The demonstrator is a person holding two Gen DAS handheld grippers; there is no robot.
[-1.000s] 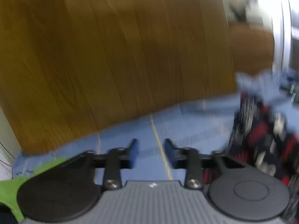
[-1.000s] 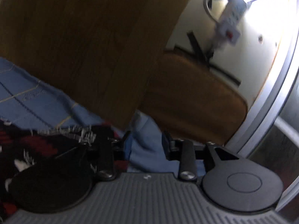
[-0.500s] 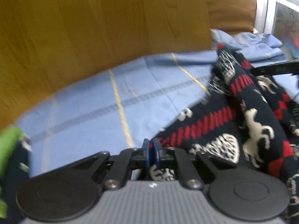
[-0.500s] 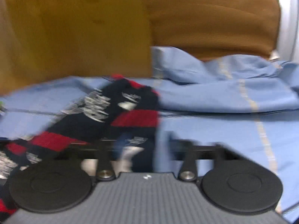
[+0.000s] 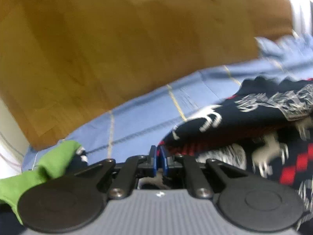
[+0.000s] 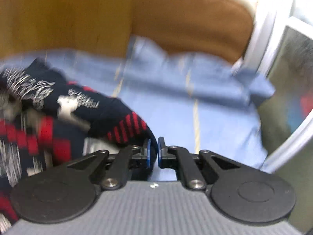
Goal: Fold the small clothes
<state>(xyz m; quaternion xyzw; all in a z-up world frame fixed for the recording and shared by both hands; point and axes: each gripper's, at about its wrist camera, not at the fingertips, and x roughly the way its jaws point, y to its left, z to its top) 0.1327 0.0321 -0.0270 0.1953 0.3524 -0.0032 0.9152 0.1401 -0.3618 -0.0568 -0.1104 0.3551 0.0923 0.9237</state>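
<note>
A dark navy knitted sweater (image 5: 244, 121) with white reindeer and red stripes lies bunched on the blue bed sheet (image 5: 140, 121). My left gripper (image 5: 159, 159) is shut on the sweater's red-striped hem, at its left corner. In the right wrist view the same sweater (image 6: 109, 113) fills the left side. My right gripper (image 6: 154, 150) is shut on a fold of its striped edge, with dark knit pinched between the blue pads. Both grippers sit low over the sheet (image 6: 205, 117).
A green garment (image 5: 52, 160) lies at the left of the left gripper. A wooden headboard (image 5: 117, 49) rises behind the bed, with a brown cushion (image 6: 191, 19) beside it. A white window frame (image 6: 273, 39) borders the bed on the right.
Both grippers went from open above the sheet to shut on the sweater's edge. The right gripper swung across towards the bed's right side, and the left one sank lower.
</note>
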